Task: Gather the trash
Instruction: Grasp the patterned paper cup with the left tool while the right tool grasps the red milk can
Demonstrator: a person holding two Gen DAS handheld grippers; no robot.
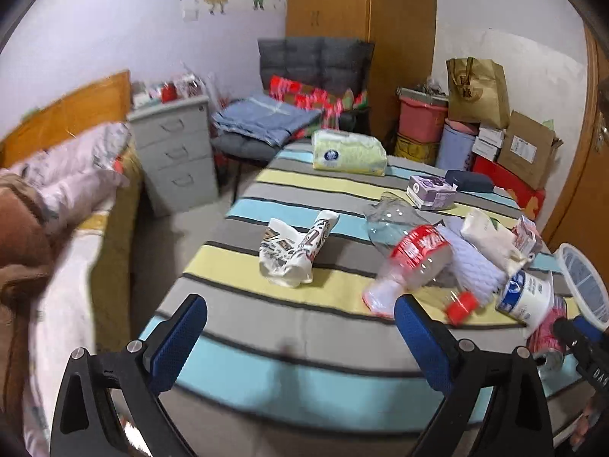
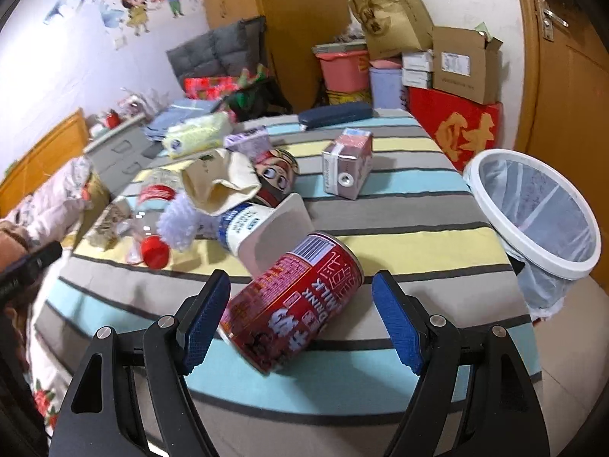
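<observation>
Trash lies on a striped tablecloth [image 1: 304, 323]. My left gripper [image 1: 300, 339] is open and empty above the cloth, short of a crumpled paper wrapper [image 1: 293, 251] and a clear plastic bottle [image 1: 411, 255] with a red cap [image 1: 461, 306]. My right gripper [image 2: 302, 318] is open with a red milk drink can [image 2: 293, 304] lying on its side between the fingers, nearer the left pad [image 2: 205, 323]. A white yoghurt cup [image 2: 262, 228] lies just behind the can. A white-rimmed trash bin [image 2: 533, 213] with a bag liner stands at the table's right edge.
Further back lie a pink drink carton [image 2: 346, 163], a cream cloth bag [image 2: 224, 182], a purple box [image 2: 247, 139], a tissue pack [image 1: 348, 152] and a dark case [image 2: 335, 114]. A bed [image 1: 57, 228], a grey drawer unit [image 1: 175, 144], a chair and stacked boxes surround the table.
</observation>
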